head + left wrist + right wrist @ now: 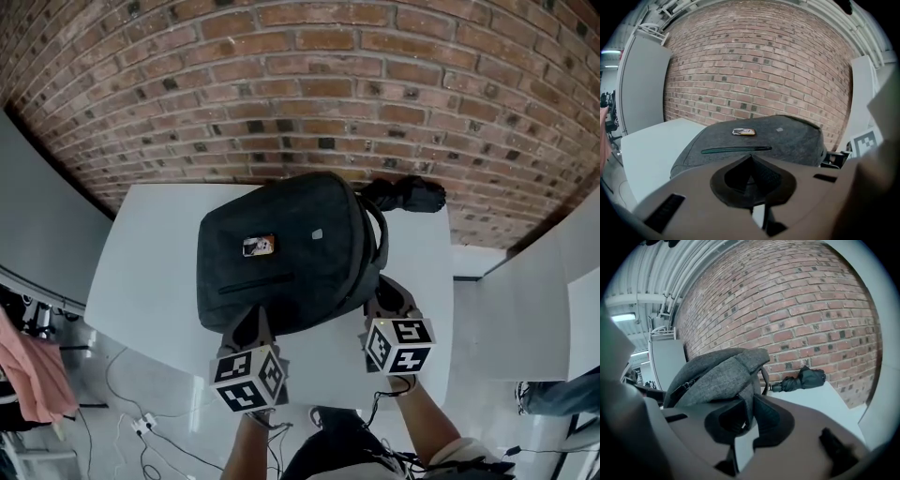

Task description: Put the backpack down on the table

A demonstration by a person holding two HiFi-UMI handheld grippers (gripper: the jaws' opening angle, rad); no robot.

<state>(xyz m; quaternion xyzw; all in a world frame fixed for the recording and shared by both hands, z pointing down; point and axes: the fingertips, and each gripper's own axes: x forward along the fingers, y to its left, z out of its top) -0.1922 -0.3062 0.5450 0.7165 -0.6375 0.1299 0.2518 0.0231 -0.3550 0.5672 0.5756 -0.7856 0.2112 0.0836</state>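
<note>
Brick wall behind; white table [150, 272] carries the grey backpack [281, 248], lying just ahead of both grippers, long axis pointing away from me. My right gripper [389, 298] pinches its near-edge fabric. My left gripper [249, 324] has its jaws together at that edge, and I can't tell if it has a hold.

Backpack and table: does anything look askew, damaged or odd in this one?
Nothing stands out. The backpack rests front up on the white table, left gripper and right gripper at its near edge; a folded black umbrella lies behind it.
</note>
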